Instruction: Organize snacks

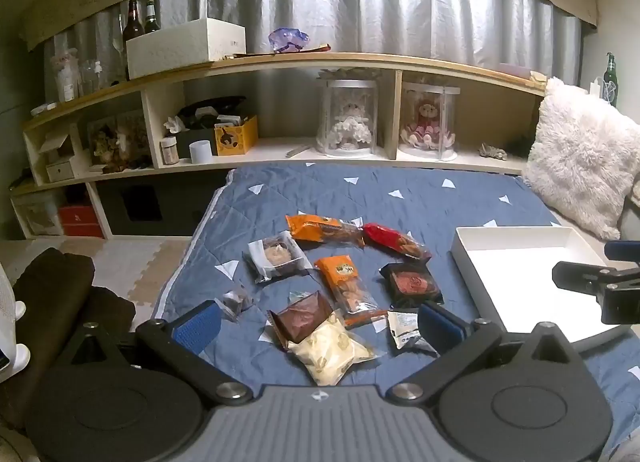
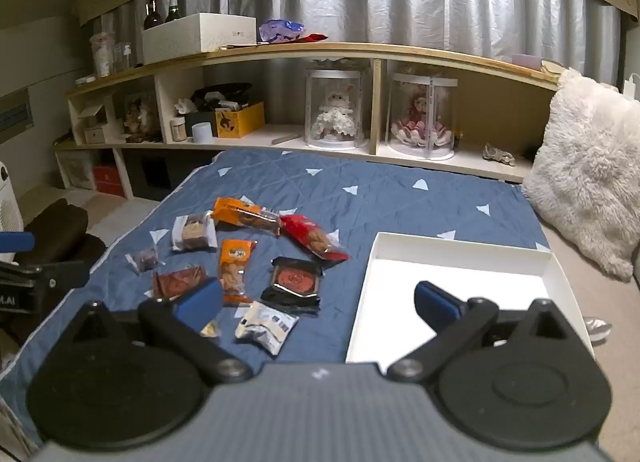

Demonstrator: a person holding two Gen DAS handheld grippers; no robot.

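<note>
Hovering spread — both grippers (image 1: 318,326) (image 2: 318,302) — over snacks (image 1: 340,286), beside tray (image 1: 516,238)

We count ten wrapped snacks (image 1: 340,286) on the blue quilt (image 1: 400,197), three of them with orange packaging, beside one white tray (image 1: 516,266); on the shelf (image 1: 320,61) we see two dolls in clear cases (image 1: 348,117) and two bottles (image 1: 140,21)
</note>
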